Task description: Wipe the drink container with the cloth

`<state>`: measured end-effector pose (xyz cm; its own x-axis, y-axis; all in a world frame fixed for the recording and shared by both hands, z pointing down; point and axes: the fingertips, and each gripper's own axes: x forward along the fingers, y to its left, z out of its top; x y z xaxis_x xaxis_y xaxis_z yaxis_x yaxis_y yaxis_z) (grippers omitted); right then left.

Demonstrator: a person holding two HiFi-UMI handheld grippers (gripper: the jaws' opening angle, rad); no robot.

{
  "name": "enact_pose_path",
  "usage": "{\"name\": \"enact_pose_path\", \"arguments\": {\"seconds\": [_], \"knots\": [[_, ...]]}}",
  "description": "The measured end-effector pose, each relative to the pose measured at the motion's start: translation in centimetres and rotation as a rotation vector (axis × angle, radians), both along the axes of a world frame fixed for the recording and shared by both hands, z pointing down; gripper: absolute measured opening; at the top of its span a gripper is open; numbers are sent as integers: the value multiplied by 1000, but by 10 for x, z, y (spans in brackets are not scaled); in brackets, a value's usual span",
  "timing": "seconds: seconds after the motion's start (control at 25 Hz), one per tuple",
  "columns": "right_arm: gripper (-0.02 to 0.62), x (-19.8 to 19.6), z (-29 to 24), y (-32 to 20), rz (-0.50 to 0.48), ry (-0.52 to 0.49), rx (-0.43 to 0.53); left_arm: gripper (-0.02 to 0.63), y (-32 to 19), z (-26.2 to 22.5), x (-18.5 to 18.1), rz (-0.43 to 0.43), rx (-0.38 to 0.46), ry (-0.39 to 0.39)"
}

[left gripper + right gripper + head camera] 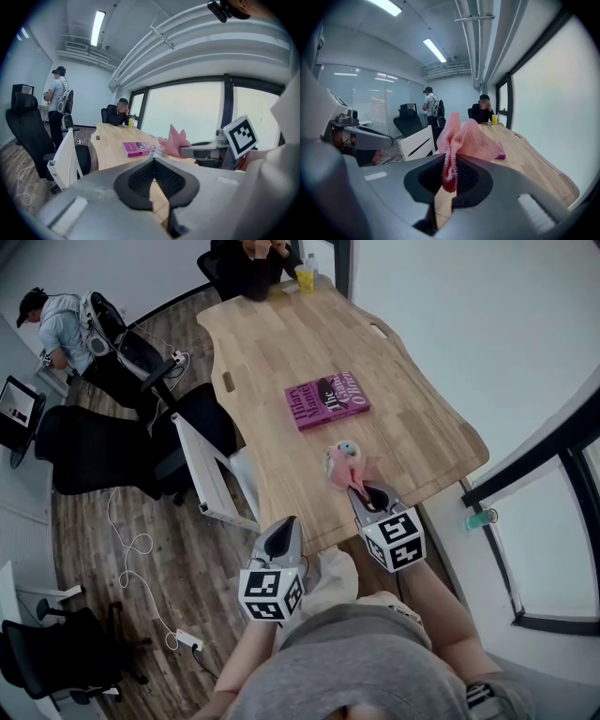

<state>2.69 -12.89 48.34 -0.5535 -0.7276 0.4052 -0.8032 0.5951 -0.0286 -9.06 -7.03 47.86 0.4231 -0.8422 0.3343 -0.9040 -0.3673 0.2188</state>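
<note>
Your right gripper [360, 493] pinches the pink cloth [337, 465] above the table's [272, 352] near end. Your left gripper [283, 529] hangs by the edge, jaws pressed together on nothing. The likely drink container [346, 448] — pale-blue top showing — sits just beyond the cloth, nearer your right.

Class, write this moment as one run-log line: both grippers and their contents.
left gripper: shut, empty | right gripper: shut on cloth

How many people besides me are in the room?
2. A seated person is at the far end of the table; a standing person is apart, upper left in the head view. Others may be hidden.
</note>
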Motion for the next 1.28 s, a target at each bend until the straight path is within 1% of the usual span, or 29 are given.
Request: {"name": "enact_pose_path", "arguments": {"seconds": [0.84,1.28], "knots": [[25,-7,61,-18,-51,48,-141,0,-13,10,-3,-16,-37,-9],[25,-10,86,-28,-58,41,-216,0,-20,17,-1,-17,-55,-10]]}}
